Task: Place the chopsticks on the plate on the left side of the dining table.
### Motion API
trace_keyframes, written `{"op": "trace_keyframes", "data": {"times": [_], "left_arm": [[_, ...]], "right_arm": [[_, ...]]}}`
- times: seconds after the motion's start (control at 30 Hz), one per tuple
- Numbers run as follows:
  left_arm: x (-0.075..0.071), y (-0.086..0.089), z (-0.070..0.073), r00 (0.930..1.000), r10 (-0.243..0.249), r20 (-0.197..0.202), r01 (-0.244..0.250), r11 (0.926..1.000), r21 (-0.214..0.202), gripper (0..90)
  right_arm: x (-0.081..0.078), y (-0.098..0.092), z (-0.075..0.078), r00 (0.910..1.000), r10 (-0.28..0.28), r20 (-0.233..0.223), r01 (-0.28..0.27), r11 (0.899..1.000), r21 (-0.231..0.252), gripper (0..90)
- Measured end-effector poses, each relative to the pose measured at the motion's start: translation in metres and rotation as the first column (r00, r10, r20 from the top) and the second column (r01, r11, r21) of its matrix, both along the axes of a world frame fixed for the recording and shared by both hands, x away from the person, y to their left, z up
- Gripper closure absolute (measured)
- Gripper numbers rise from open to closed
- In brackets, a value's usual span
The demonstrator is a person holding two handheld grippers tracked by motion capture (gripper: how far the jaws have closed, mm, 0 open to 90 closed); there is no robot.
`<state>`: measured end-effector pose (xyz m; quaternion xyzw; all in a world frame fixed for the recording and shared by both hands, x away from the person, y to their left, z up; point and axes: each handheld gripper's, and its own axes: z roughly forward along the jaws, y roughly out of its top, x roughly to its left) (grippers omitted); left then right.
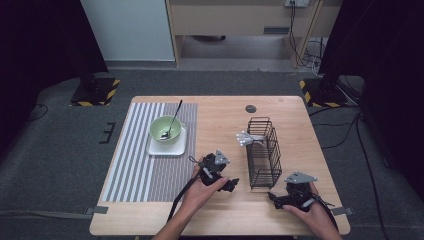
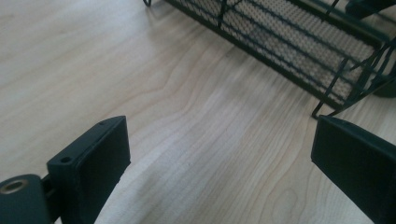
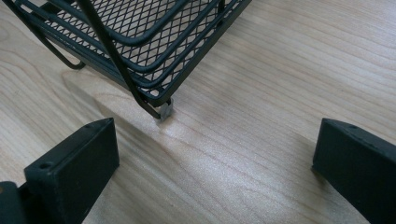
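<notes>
Wire rack between two open grippers

Grippers flank the black wire rack, which stands on the right half of the wooden table, well apart from the green bowl with its spoon on the white plate over the striped placemat. White handles stick out of the rack's left side near its far end.

The rack looks light and rigid: thin welded rods with a fine mesh floor, so it should lift without flexing, though it may tip or slide on the smooth wood if pushed low. A top rim rod or a corner upright looks like the best place to grip; the rods are narrow, so the pads must close squarely or they will slip off.

The left gripper rests low in the person's left hand, pointing toward the rack's near left corner, jaws spread wide with bare wood between them. The right gripper, held in the right hand at the table's near edge, points at the rack's near foot; its jaws also stand wide apart, holding nothing.
</notes>
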<state>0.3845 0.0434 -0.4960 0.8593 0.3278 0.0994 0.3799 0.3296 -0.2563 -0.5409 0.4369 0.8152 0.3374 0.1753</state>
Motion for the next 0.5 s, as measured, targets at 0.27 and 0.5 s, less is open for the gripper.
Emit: {"op": "trace_keyframes", "data": {"times": [0.27, 0.5], "left_arm": [[0.010, 0.005, 0.023, 1.0000, 0.006, 0.001, -0.006, 0.9999, -0.012, 4.0], [0.013, 0.000, 0.041, 0.9998, -0.012, 0.017, 0.012, 0.9998, -0.016, 4.3]], "right_arm": [[0.000, 0.000, 0.000, 1.0000, 0.000, 0.000, 0.000, 1.000, 0.000, 0.3], [0.000, 0.001, 0.000, 1.0000, -0.004, 0.000, 0.004, 1.000, 0.000, 0.3]]}}
